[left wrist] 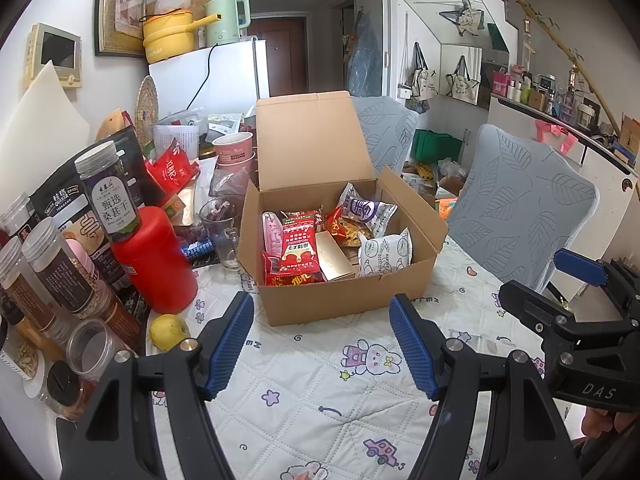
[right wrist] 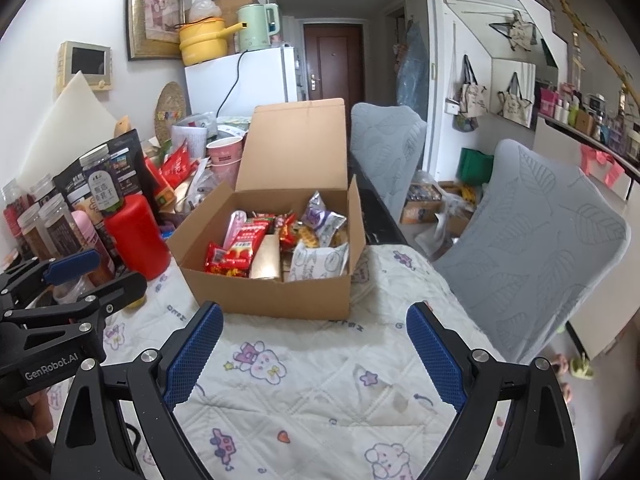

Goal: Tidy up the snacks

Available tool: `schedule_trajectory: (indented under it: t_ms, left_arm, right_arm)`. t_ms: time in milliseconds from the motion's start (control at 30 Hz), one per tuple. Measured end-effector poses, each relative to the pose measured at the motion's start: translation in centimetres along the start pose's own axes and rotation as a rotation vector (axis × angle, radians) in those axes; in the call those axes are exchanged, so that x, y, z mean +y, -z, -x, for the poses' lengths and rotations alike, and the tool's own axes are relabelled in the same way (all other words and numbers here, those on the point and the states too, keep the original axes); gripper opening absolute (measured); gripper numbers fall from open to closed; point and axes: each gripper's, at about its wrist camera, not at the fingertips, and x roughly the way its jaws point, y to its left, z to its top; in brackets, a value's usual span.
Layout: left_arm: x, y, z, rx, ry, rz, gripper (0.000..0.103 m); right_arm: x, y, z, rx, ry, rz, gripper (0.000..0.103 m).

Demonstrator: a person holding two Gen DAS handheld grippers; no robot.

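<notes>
snacks (left wrist: 299, 249) in one cardboard box (left wrist: 344, 300), two chairs (left wrist: 528, 204) beside

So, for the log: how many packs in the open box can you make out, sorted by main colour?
In the cardboard box; some packs overlap, so this covers only those that are distinguishable.
Red packs: 3, e.g. the large one
White bun pack: 1
Silver and purple pack: 1
Gold carton: 1
Pink pack: 1
Total: 7
</notes>
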Motion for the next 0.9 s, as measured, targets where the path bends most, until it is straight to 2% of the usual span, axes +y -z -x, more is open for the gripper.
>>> schedule_trajectory:
  t_ms: [900]
  left_arm:
    - [-0.21, -0.05, -0.07, 0.003, 0.013, -0.014, 0.070]
  right_arm:
    - [-0.36, 0.28, -0.37, 0.012, 0.000, 0.001, 0.094]
